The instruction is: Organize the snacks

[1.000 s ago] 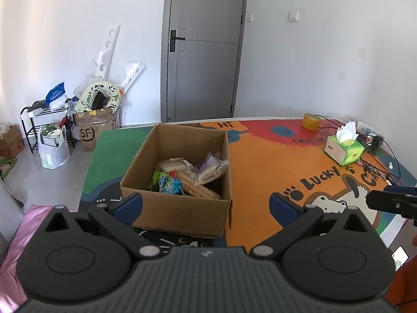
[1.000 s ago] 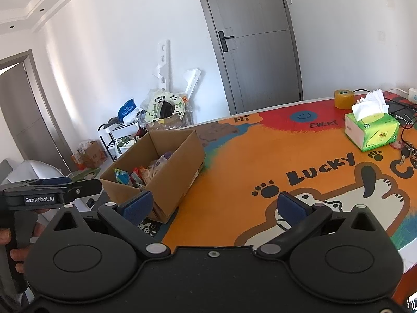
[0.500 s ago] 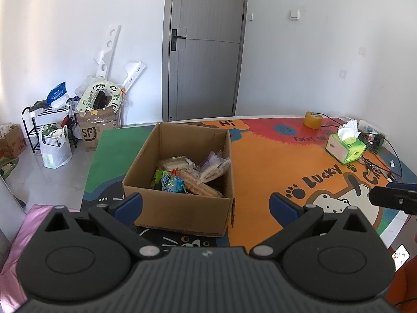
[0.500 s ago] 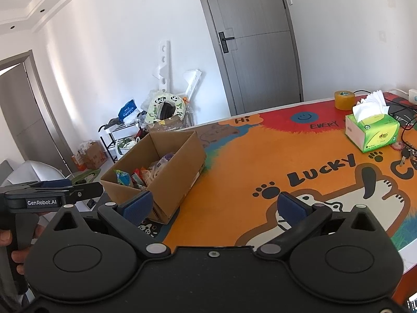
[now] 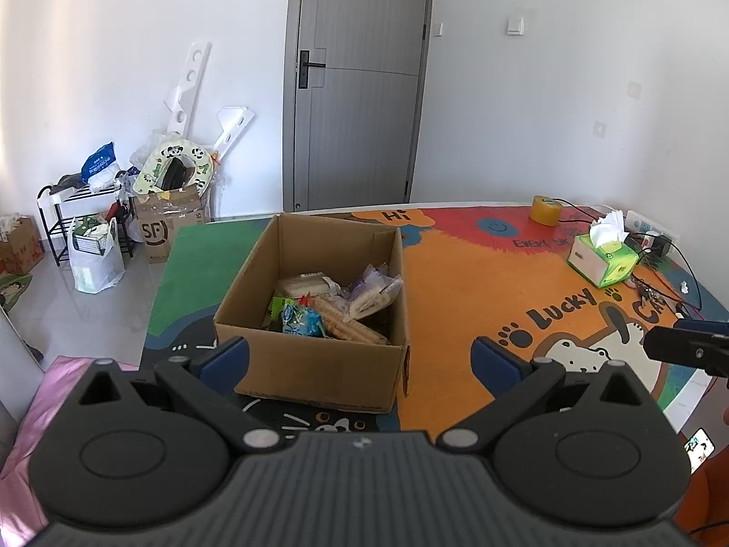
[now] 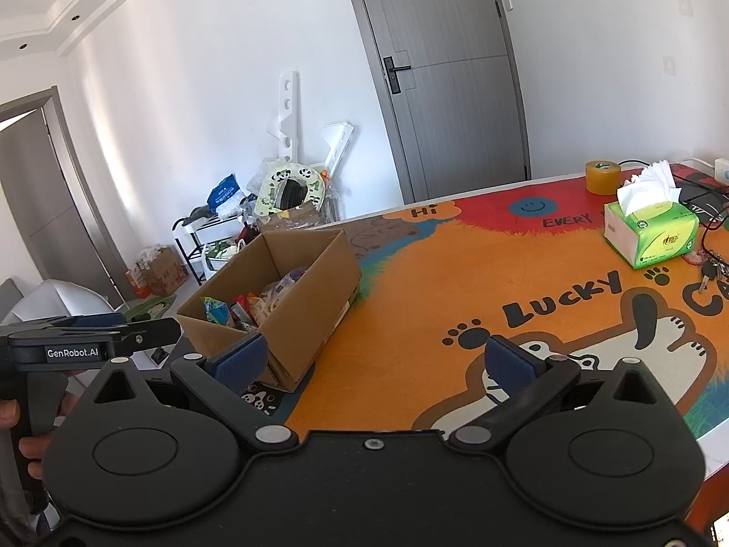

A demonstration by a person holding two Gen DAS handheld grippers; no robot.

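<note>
1. Snacks (image 5: 328, 307) lie piled inside an open cardboard box (image 5: 314, 364) at 12 o'clock in the left wrist view, on the left part of a colourful mat (image 6: 455, 291); their wrapper writing is too small to read.
2. The left gripper (image 5: 360, 358) hangs in front of the box, fingers spread wide apart, holding nothing.
3. The right gripper (image 6: 371, 360) is likewise spread wide and empty, with the box at its 10 o'clock.
4. The left gripper's body, seen at 9 o'clock in the right wrist view, reads "GenRobot.AI".
5. The mat reads "Hi", "EVERY" and "LUCKY".
6. A green tissue box (image 6: 651, 234) sits at 2 o'clock, with a tape roll (image 6: 602, 177) behind it.
7. A floor carton (image 5: 168, 228) at 10 o'clock in the left wrist view shows "SF".
</note>
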